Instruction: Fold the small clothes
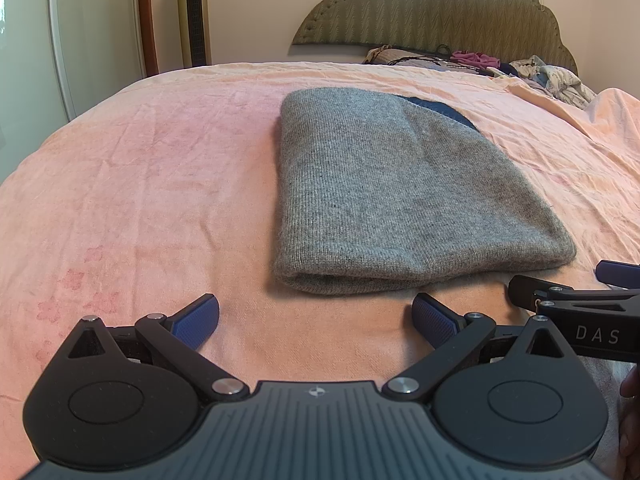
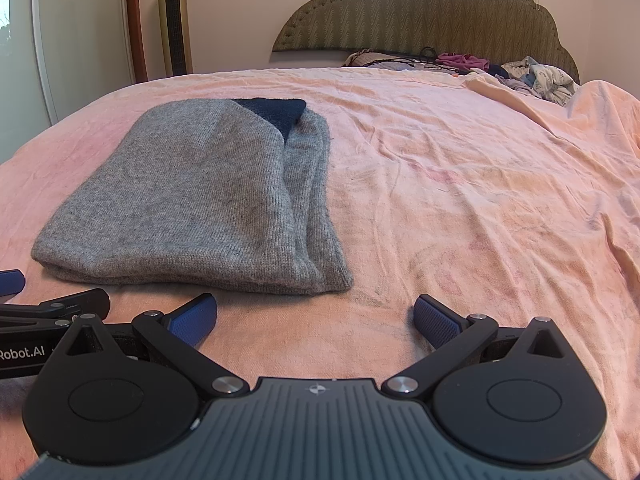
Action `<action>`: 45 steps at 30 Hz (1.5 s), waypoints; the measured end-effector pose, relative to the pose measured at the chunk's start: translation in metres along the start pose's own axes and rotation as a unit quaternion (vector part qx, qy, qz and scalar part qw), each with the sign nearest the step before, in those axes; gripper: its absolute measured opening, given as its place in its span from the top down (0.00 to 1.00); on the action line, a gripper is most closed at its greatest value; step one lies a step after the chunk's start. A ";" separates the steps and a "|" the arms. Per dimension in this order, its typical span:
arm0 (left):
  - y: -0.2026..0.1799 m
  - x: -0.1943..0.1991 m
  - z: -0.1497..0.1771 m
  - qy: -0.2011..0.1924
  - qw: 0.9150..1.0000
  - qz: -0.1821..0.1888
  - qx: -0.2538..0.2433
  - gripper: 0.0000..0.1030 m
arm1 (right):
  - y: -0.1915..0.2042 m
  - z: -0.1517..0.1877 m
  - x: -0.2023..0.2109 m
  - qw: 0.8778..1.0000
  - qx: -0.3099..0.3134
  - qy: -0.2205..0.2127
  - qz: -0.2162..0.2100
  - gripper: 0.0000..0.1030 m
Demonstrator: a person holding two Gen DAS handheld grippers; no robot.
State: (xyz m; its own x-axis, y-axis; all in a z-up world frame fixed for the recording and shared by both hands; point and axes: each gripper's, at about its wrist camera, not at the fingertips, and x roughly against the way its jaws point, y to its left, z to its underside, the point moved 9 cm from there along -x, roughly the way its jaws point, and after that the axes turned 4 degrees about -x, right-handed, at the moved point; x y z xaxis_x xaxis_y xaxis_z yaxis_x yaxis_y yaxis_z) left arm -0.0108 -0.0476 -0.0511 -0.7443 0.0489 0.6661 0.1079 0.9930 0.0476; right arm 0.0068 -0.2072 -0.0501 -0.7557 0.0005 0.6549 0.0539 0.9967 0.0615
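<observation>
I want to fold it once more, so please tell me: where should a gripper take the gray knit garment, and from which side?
Probably best at the near right corner of the gray garment, with the right gripper coming low from the near side. There the layered edges lie stacked and slightly raised off the pink sheet, so one finger could slide under. The left gripper could take the near left corner.

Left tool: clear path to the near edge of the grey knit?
Probably yes. The left tool is open, and the grey knit lies just ahead on the pink sheet with nothing between. The right tool sits alongside, off that line.
</observation>
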 end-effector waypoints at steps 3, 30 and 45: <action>0.000 0.000 0.000 0.000 1.000 0.000 0.000 0.00 | 0.000 0.000 0.000 1.000 0.000 0.000 0.000 0.00; 0.000 0.000 0.000 -0.001 1.000 0.001 0.001 0.00 | 0.000 0.000 0.000 1.000 0.000 0.000 0.000 0.00; 0.002 0.000 -0.002 -0.004 1.000 0.010 0.009 0.00 | 0.000 0.000 0.000 1.000 0.000 0.000 0.000 0.00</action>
State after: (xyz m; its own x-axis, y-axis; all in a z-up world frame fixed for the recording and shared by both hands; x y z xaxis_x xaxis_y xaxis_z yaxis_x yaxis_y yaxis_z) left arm -0.0095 -0.0460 -0.0492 -0.7475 0.0698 0.6606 0.1118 0.9935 0.0215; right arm 0.0067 -0.2072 -0.0501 -0.7560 0.0008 0.6546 0.0545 0.9966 0.0618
